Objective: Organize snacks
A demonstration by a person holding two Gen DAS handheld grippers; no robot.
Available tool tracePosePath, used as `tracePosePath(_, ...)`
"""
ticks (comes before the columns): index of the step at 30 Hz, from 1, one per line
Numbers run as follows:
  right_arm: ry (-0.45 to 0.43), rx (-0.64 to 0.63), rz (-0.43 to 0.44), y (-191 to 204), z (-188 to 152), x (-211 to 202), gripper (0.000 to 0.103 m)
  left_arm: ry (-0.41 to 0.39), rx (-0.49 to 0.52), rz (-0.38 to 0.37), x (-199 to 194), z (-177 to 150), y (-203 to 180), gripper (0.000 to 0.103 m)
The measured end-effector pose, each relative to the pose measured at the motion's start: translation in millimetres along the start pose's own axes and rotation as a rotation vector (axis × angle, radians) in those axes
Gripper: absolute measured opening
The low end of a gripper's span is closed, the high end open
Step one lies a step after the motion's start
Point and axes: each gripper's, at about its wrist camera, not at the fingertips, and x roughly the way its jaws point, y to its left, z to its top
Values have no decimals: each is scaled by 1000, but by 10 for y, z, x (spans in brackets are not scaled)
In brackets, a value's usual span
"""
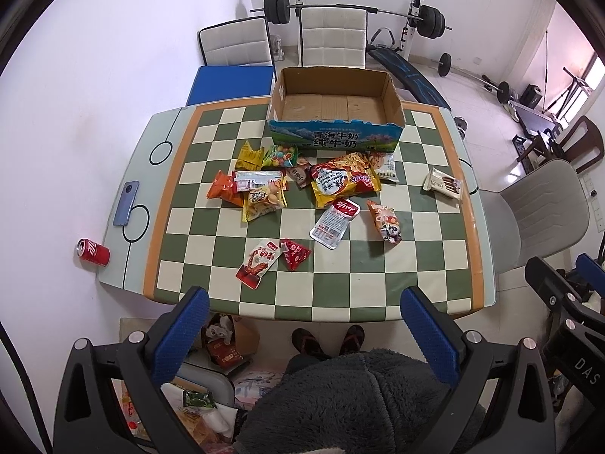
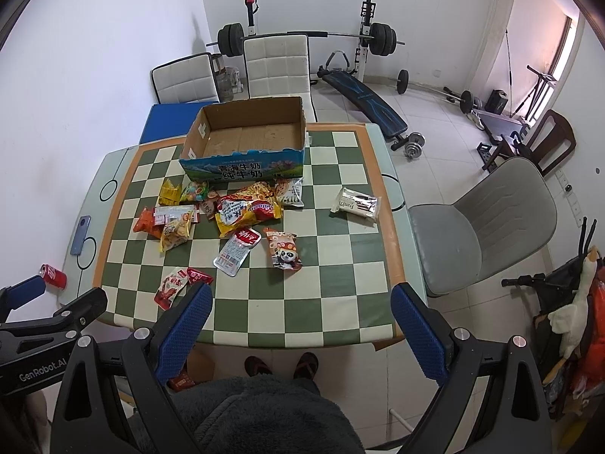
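Note:
An empty cardboard milk box (image 1: 334, 104) (image 2: 245, 138) stands at the far side of the checkered table (image 1: 378, 265) (image 2: 321, 302). Several snack packets lie in front of it: a large yellow noodle bag (image 1: 342, 181) (image 2: 247, 210), a panda packet (image 1: 385, 221) (image 2: 283, 251), a white Franzzi packet (image 1: 442, 183) (image 2: 355, 202), a red-and-white chicken-feet packet (image 1: 259, 263) (image 2: 170, 287). My left gripper (image 1: 304, 325) and right gripper (image 2: 302, 325) are both open and empty, held high above the table's near edge.
A phone (image 1: 126, 202) (image 2: 80, 234) and a red cola can (image 1: 92, 251) (image 2: 53, 275) lie at the table's left. White chairs (image 1: 332, 36) stand behind, a grey chair (image 2: 480, 223) at the right, gym gear beyond. The left gripper's body (image 2: 49, 336) shows beside the right one.

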Motion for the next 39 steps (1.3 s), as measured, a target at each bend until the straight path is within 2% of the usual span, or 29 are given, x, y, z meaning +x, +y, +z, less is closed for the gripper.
tracePosePath(32, 1, 1, 2, 6, 64, -2, 97, -4, 0, -2, -2, -19, -37, 103)
tracePosePath(36, 8, 9, 13, 0, 88, 25, 97, -48, -31, 30, 48, 75, 4, 103)
tracePosePath(39, 49, 44, 60, -28, 216, 253, 97, -66, -84, 69, 244, 229, 118, 103)
